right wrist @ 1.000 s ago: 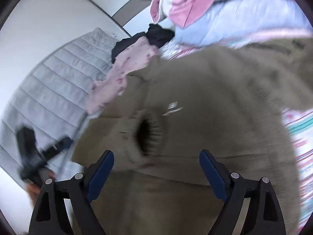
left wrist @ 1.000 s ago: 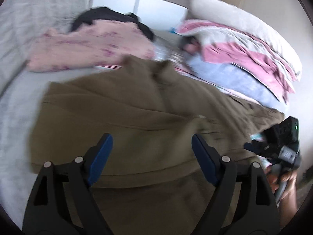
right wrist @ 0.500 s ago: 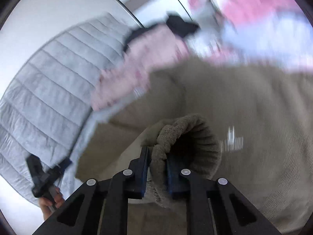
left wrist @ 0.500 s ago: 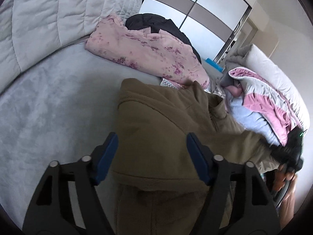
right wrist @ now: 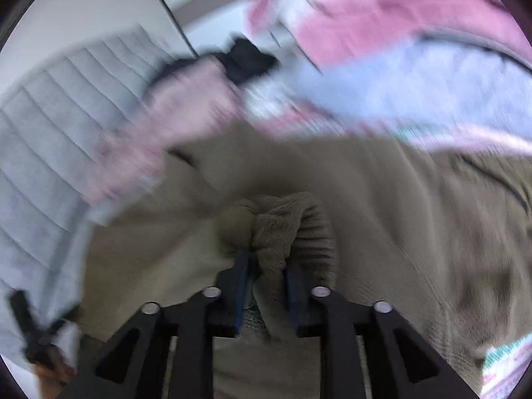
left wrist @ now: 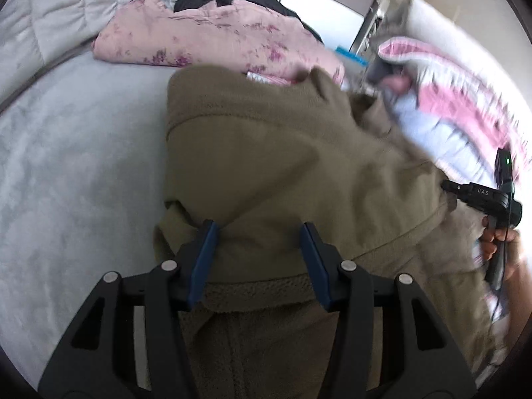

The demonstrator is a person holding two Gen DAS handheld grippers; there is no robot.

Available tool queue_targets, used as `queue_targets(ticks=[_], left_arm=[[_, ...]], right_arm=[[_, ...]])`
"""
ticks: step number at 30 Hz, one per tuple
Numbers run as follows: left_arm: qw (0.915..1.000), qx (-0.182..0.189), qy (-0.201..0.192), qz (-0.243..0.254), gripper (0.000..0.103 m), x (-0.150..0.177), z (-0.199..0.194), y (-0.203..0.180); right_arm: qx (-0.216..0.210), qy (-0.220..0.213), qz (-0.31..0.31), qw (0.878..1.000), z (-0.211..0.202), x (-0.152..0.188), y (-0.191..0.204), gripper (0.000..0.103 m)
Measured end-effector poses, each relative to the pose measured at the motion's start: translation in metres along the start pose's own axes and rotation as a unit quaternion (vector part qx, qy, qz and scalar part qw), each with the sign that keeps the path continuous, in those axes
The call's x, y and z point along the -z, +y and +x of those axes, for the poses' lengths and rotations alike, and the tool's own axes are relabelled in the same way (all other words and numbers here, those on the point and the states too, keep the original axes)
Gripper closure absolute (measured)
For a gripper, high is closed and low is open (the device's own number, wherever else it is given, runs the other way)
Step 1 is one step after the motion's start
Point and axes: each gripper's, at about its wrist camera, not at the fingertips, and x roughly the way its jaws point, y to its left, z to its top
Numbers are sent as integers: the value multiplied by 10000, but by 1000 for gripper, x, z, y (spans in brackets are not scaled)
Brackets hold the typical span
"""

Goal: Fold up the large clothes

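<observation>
Right wrist: right tool (right wrist: 264,279) pinching olive jacket (right wrist: 382,206) cuff.

Black open-frame left gripper (left wrist: 257,256) with blue pads and silver screw heads; likewise on right gripper (right wrist: 264,276). Seen from the left wrist: black pistol-style handle stamped "DAS", green indicator light, thin black cable

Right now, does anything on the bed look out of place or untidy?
Mostly the olive jacket: it lies rumpled across the grey bed, its ribbed cuff bunched. Behind it, pink floral clothing sits in a loose heap.
</observation>
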Motion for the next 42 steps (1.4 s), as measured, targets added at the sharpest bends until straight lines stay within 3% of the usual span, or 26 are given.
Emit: queue_targets(ticks=[1,2,3,10,14,19,24,28,31,37,42], left_arm=[[9998,-133,-30,131,49,1,0,-5],[9997,-191,-33,178,49,2,0,-6],[9996,-225,-38,189,48,1,-1,-7],[9998,-127,-167,-53,42,-9,-15,-7],[9997,-17,-143,-181,27,-10,-20,-14],[9993,-80,-98,-364,8,-11,-31,-24],[9974,111,11,-710,2,-10,-45,-27],[9972,136,74,-725,1,-3,-54,-32],[9965,176,77,-818,1,-2,-59,-36],[9977,-31,-12,-672,1,-8,-65,-50],[9977,-76,-144,-653,1,-7,-67,-54]], right_arm=[[54,-113,-19,9999,-1,6,-5,59],[133,-223,48,9997,-6,8,-11,42],[164,-243,134,9995,-10,9,-15,35],[-838,-300,670,9938,-33,-1,-25,35],[-515,-214,563,9969,-27,2,-16,35],[-428,-346,535,9970,-58,17,-37,34],[235,-710,783,9941,-114,26,-101,24],[708,-975,1354,9834,-160,32,-175,19],[1023,-1137,1865,9705,-189,34,-236,19],[1657,-1429,2924,9309,-225,42,-350,19],[1663,-1434,3472,9117,-223,45,-407,19]])
